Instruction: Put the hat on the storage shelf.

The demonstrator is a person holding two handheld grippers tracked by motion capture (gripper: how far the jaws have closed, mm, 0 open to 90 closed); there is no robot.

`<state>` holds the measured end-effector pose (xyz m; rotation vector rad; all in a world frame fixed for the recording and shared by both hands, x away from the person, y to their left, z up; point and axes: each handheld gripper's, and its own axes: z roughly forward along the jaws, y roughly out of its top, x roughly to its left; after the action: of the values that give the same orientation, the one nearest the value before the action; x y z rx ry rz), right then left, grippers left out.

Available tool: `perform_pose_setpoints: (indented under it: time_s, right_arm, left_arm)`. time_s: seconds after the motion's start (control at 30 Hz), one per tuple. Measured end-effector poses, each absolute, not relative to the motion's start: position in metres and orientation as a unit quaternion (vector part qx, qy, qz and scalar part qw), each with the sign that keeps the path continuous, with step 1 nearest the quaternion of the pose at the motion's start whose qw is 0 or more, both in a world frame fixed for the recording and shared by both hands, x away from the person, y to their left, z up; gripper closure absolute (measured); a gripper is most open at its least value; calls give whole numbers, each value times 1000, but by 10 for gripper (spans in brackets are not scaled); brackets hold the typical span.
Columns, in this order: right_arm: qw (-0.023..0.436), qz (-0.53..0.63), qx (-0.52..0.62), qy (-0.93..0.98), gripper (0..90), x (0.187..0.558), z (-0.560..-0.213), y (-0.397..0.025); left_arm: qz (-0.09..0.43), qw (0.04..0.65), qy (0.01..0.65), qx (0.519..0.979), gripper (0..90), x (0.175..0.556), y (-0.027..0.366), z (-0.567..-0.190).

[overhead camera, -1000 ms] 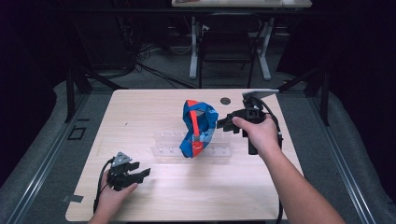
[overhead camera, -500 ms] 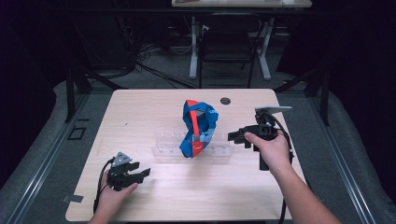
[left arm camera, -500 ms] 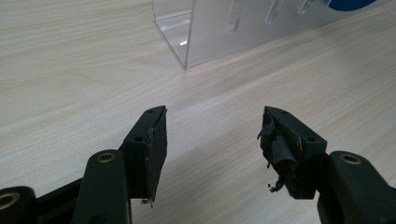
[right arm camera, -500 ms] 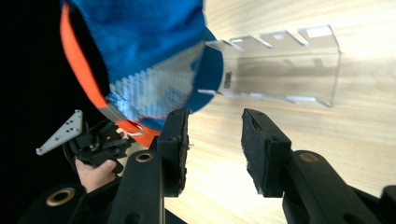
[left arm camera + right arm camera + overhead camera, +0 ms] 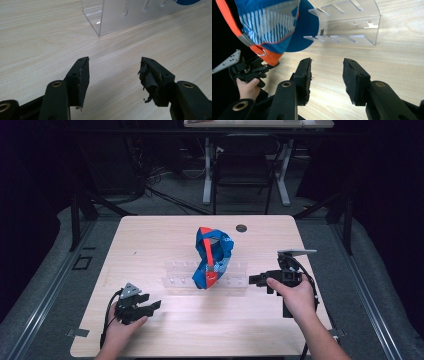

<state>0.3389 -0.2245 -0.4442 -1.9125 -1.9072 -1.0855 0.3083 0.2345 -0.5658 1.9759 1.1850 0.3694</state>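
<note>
While both grippers sit on the table with jaws apart and empty, the blue-and-orange cap (image 5: 212, 257) rests on the clear acrylic rack (image 5: 235, 279).
Cap between them: beyond the left gripper (image 5: 150, 307), just ahead-left of the right gripper (image 5: 256, 280). White stripes on its fabric, no readable lettering or brand.

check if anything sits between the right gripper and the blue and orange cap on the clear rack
Nothing visible does. The right gripper, jaws open, points across bare table toward the cap on the clear acrylic rack; only the rack's end lies near that path.
</note>
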Motion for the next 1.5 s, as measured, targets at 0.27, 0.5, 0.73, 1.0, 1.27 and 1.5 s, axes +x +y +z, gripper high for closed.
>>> perform_pose_setpoints:
  time_s: [0.27, 0.5, 0.73, 1.0, 1.27, 1.5]
  right_arm:
    - [86, -376, -637, -667, 558, 320, -464, -222]
    - [70, -384, -621, -679, 558, 309, -481, -225]
    - [35, -392, -620, -679, 563, 292, -498, -237]
    - [8, -385, -625, -679, 566, 279, -521, -250]
    - [-21, -380, -629, -678, 564, 267, -534, -261]
    - [-26, -409, -624, -665, 544, 263, -538, -269]
  left_arm:
    - [144, 391, 466, 780, 414, 308, 235, -566]
    - [145, 390, 465, 781, 414, 308, 235, -566]
    - [144, 388, 467, 782, 415, 308, 234, -566]
    - [145, 389, 469, 779, 414, 308, 234, -567]
    - [144, 387, 469, 781, 414, 308, 234, -567]
    - [145, 388, 470, 779, 414, 308, 234, -568]
